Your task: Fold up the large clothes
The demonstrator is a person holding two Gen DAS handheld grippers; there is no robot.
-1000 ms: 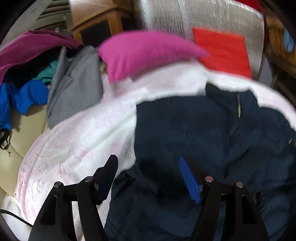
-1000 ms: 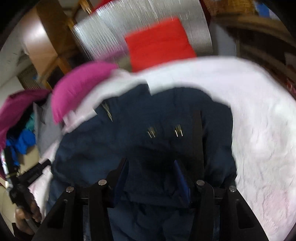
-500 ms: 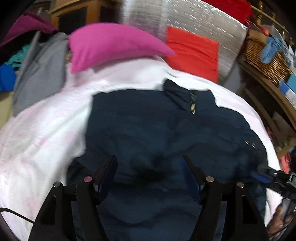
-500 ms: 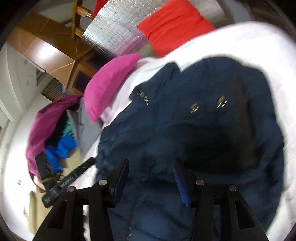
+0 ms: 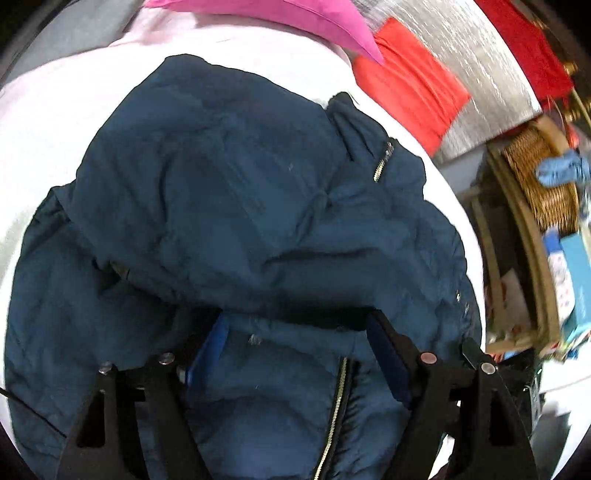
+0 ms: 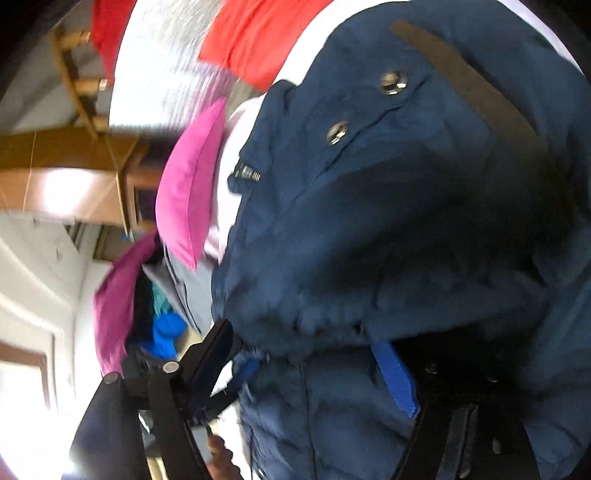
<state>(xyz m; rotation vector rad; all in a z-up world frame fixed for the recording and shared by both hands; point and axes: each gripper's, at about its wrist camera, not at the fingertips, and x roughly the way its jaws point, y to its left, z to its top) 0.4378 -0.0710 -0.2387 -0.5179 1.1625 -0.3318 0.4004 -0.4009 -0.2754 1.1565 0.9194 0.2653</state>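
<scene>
A navy padded jacket (image 5: 240,206) lies rumpled on the white bed cover (image 5: 44,110), its upper part folded over toward me, with a zip running down its lower front. My left gripper (image 5: 295,332) is open, its jaws wide apart low over the jacket's folded edge, fabric between them. The jacket fills the right wrist view (image 6: 388,203), showing snap buttons and a dark strip. My right gripper (image 6: 310,354) is open, its jaws spread around the bunched jacket edge.
A pink pillow (image 5: 280,14) and a red cushion (image 5: 406,81) lie at the bed head against a silver panel. A wicker basket (image 5: 543,177) and shelves with boxes stand right of the bed. A clothes pile (image 6: 147,306) lies left of the bed.
Both grippers have moved in low over the jacket and tilted. The jacket's upper part now lies bunched and folded toward me, with fabric between both pairs of jaws.
</scene>
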